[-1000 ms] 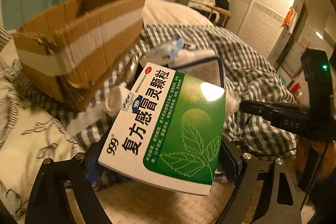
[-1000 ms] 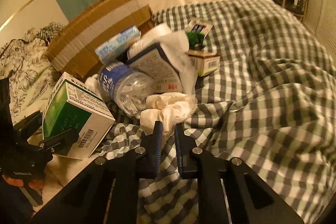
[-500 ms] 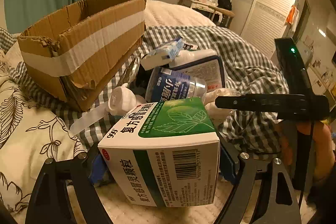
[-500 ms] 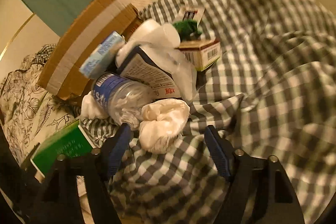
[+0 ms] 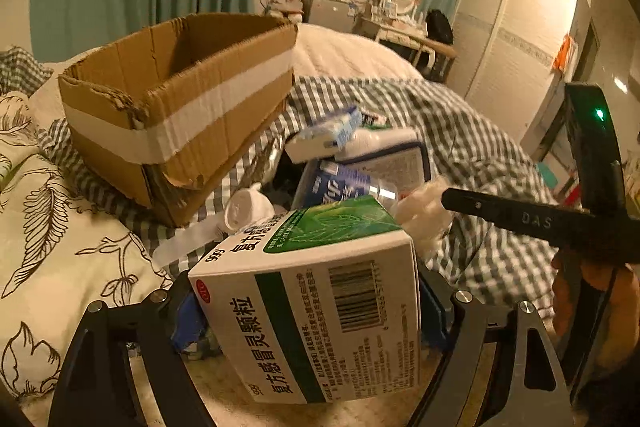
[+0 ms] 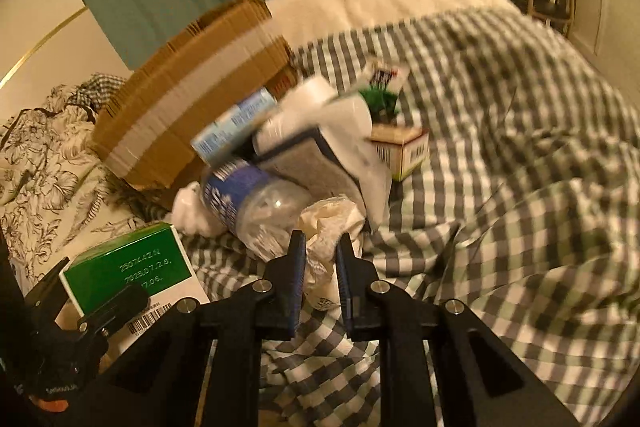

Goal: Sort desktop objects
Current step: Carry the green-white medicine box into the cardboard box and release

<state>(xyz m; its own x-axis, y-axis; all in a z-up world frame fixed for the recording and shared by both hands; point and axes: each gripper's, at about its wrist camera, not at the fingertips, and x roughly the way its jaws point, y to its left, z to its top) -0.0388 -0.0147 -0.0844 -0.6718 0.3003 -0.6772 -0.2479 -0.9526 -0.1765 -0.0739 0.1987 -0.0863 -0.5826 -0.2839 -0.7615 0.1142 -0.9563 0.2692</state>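
Left gripper (image 5: 308, 311) spread wide, its fingers clamped on both sides of the green-and-white medicine box (image 5: 316, 311), barcode face toward the lens; box sits between the fingers, tilted; cardboard box (image 5: 176, 111) ahead and left of the fingertips, open top; plastic bottle (image 5: 340, 187) just beyond the box. Right gripper (image 6: 321, 267) nearly closed, fingers pinching the crumpled white tissue (image 6: 324, 231); bottle lies just left of the fingertips; small carton (image 6: 404, 147) farther ahead on the checked blanket (image 6: 520, 227).
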